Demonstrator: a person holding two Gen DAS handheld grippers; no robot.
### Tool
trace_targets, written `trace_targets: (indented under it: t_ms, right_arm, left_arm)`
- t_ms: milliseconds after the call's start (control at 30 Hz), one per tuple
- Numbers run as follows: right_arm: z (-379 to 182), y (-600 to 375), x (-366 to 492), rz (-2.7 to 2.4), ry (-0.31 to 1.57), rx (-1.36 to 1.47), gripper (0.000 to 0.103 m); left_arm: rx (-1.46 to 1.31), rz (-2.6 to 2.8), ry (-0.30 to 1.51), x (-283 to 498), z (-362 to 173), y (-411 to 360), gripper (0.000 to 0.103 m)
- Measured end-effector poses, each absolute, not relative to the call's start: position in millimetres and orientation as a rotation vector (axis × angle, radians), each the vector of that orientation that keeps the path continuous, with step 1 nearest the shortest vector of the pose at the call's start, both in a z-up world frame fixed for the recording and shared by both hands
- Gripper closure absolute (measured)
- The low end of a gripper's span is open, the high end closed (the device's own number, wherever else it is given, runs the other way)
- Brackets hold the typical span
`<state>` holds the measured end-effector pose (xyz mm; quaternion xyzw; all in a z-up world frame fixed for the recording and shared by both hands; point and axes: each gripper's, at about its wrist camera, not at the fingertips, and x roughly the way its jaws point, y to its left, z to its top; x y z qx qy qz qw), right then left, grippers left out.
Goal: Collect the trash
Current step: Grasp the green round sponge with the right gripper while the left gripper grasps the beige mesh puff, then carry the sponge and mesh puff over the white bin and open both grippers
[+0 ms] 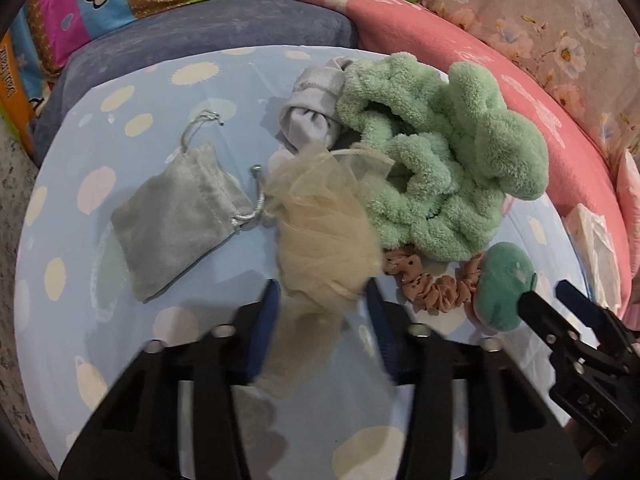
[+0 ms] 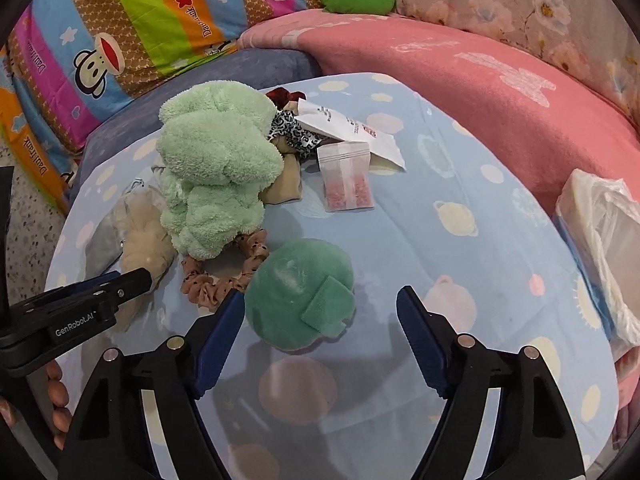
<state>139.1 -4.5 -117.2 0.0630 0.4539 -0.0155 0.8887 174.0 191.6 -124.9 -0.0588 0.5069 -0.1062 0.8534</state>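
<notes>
My left gripper (image 1: 323, 292) has its blue fingers on both sides of a beige mesh pouch (image 1: 320, 228), close against it. A grey drawstring pouch (image 1: 180, 220) lies to its left. A fluffy green headband (image 1: 440, 168) and a rolled grey cloth (image 1: 312, 116) lie behind. My right gripper (image 2: 320, 300) is open, with a teal round puff (image 2: 300, 292) between its fingers, untouched. A pink dotted scrunchie (image 2: 224, 276) lies beside the puff. A small zip bag with pink bits (image 2: 346, 178) and a white paper packet (image 2: 352, 128) lie further back.
All this lies on a round table under a light blue patterned cloth (image 2: 460, 248). A tissue pack in plastic (image 2: 604, 240) sits at the right edge. A pink blanket (image 2: 480, 92), a cartoon quilt (image 2: 120, 32) and a blue cushion (image 1: 200, 36) surround the table.
</notes>
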Motion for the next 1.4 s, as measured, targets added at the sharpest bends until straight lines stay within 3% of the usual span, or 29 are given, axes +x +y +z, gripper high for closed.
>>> trace_targets:
  t_ms: [100, 167, 367, 867, 1400]
  right_arm:
    - [-127.9, -4.5, 144.3, -0.020, 0.978, 0.157, 0.043]
    - [-135.5, -4.3, 146.1, 0.012, 1.001, 0.193, 0.060]
    - [-129.5, 2.7, 139.0, 0.027, 0.983, 0.192, 0.072]
    - [-53.0, -27.7, 104.7, -0.082, 0.856, 0.159, 0.073]
    - [9.7, -165.9, 57.5, -0.332, 0.699, 0.240, 0.072]
  left_arm:
    - [-0.133, -0.237, 1.069, 172.7, -124.2, 192.3, 0.085]
    - [-0.125, -0.241, 1.062, 171.6, -122.3, 191.1, 0.088]
    - [-0.112, -0.231, 1.040, 163.2, -109.4, 185.3, 0.094]
    - [-0.018, -0.299, 0.896, 129.8, -24.0, 118.7, 0.095]
    - [0.101, -0.567, 0.796, 111.0, 25.1, -47.8, 0.095]
